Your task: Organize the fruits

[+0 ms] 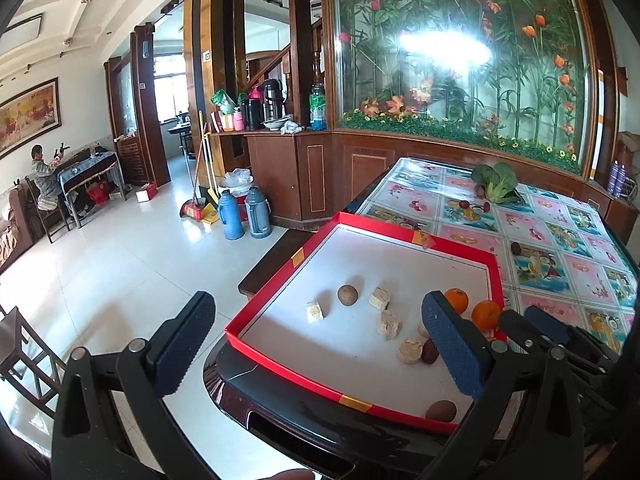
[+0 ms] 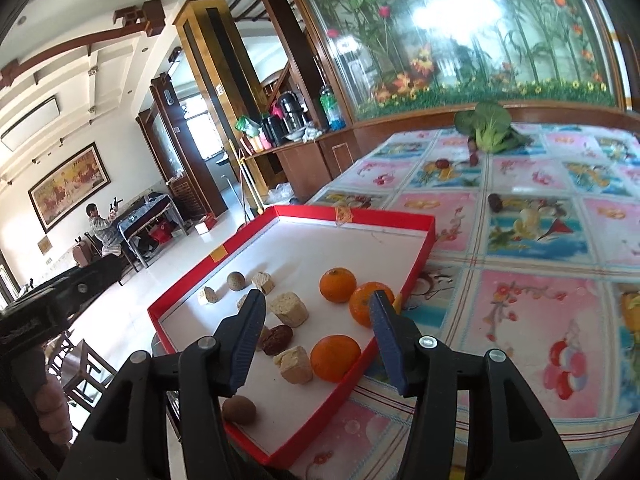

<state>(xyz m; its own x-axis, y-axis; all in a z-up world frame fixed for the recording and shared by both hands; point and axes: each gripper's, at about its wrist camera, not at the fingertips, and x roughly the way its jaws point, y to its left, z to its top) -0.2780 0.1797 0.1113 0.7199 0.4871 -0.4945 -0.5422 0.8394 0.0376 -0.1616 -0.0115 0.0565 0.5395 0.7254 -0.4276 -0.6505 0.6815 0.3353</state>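
Observation:
A shallow red box with a white floor (image 1: 400,236) (image 2: 384,218) sits on the table's near left corner. In it lie three oranges (image 2: 335,358) (image 2: 337,285) (image 2: 366,302), beige cake pieces (image 2: 289,310) (image 1: 389,324), brown round fruits (image 1: 347,294) (image 2: 238,409) and a dark red date (image 2: 277,337). My left gripper (image 1: 316,344) is open and empty, above the box's near edge. My right gripper (image 2: 320,336) is open and empty, just above the nearest orange. Loose dates (image 2: 495,202) (image 2: 441,163) lie on the tablecloth.
A green leafy vegetable (image 2: 486,128) (image 1: 496,182) lies at the table's far side against the flower-painted panel. The patterned tablecloth (image 2: 540,280) stretches right of the box. Left of the table are floor, two thermos jugs (image 1: 244,212) and a wooden chair (image 1: 24,364).

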